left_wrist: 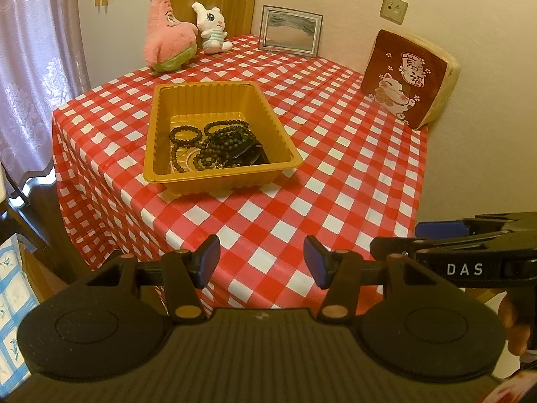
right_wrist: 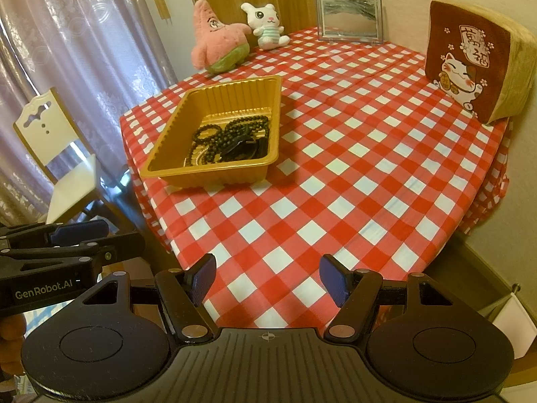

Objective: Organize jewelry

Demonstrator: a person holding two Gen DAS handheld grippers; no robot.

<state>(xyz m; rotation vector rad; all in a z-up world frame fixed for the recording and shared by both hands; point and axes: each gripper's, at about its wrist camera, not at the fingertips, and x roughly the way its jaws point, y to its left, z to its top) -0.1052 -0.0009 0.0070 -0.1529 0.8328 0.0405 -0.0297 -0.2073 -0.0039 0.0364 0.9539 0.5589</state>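
Note:
A gold plastic tray (left_wrist: 157, 134) (right_wrist: 167, 147) stands on the red-and-white checked tablecloth (left_wrist: 302, 184) (right_wrist: 335, 184). Inside it lies a tangle of dark bead bracelets and necklaces (left_wrist: 218, 141) (right_wrist: 231, 137), with a pale beaded strand half hidden under them. My left gripper (left_wrist: 261, 260) hovers over the table's near edge, well short of the tray, open with nothing between its blue pads. My right gripper (right_wrist: 266, 280) hangs over the near edge too, open and empty. Each gripper shows at the side of the other's view: the right gripper (left_wrist: 396, 238), the left gripper (right_wrist: 124, 233).
A pink star plush (left_wrist: 167, 33) (right_wrist: 218, 37) and a white bunny plush (left_wrist: 213, 28) (right_wrist: 266, 25) sit at the table's back. A framed picture (left_wrist: 290, 30) (right_wrist: 349, 18) leans on the wall; a cat-print cushion (left_wrist: 402, 77) (right_wrist: 470, 60) stands at the right. A white chair (right_wrist: 57, 154) is at the left.

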